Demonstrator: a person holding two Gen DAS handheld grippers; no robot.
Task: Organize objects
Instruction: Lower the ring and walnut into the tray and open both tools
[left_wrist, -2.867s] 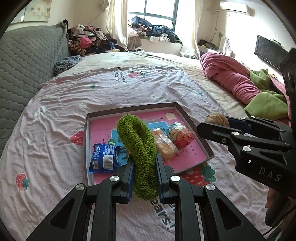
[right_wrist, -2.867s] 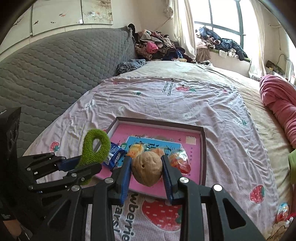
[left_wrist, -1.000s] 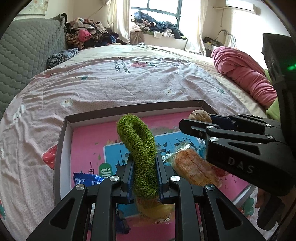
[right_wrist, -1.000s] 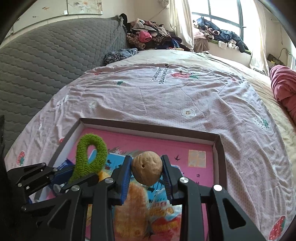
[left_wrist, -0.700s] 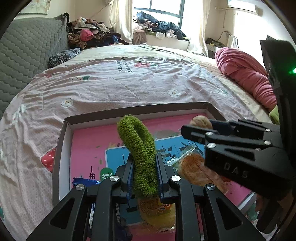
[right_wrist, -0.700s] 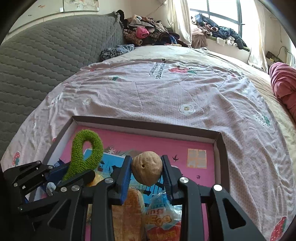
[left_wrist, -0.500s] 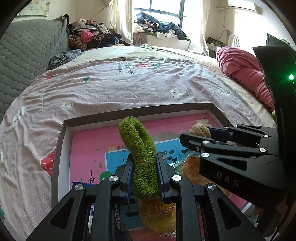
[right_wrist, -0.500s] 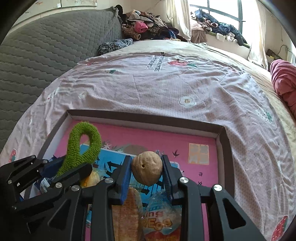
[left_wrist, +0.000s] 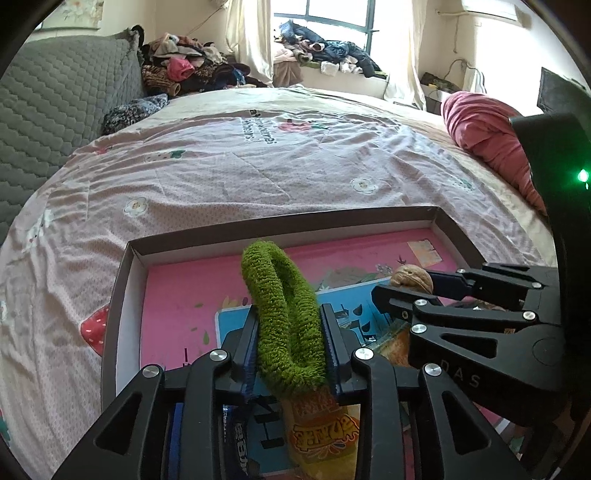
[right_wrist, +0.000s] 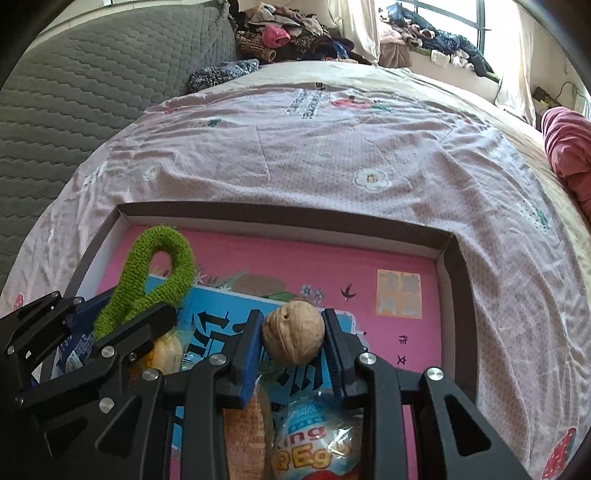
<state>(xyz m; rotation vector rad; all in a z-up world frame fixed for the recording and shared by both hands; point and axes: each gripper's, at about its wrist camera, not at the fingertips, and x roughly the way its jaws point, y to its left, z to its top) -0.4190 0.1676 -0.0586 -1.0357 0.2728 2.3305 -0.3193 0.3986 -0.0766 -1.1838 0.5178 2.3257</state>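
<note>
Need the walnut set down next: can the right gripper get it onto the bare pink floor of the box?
Probably yes. The right gripper holds the walnut over the box; the pink floor ahead lies bare, snack packets sit nearer, and the left gripper stands aside.

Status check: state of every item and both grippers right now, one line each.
left gripper: fingers just easing open, green hair tie between them
green hair tie: upright loop, over the tray
right gripper: shut on walnut
walnut: held above the tray
tray: open, on the bed
snack packets: lying in the tray, sealed
</note>
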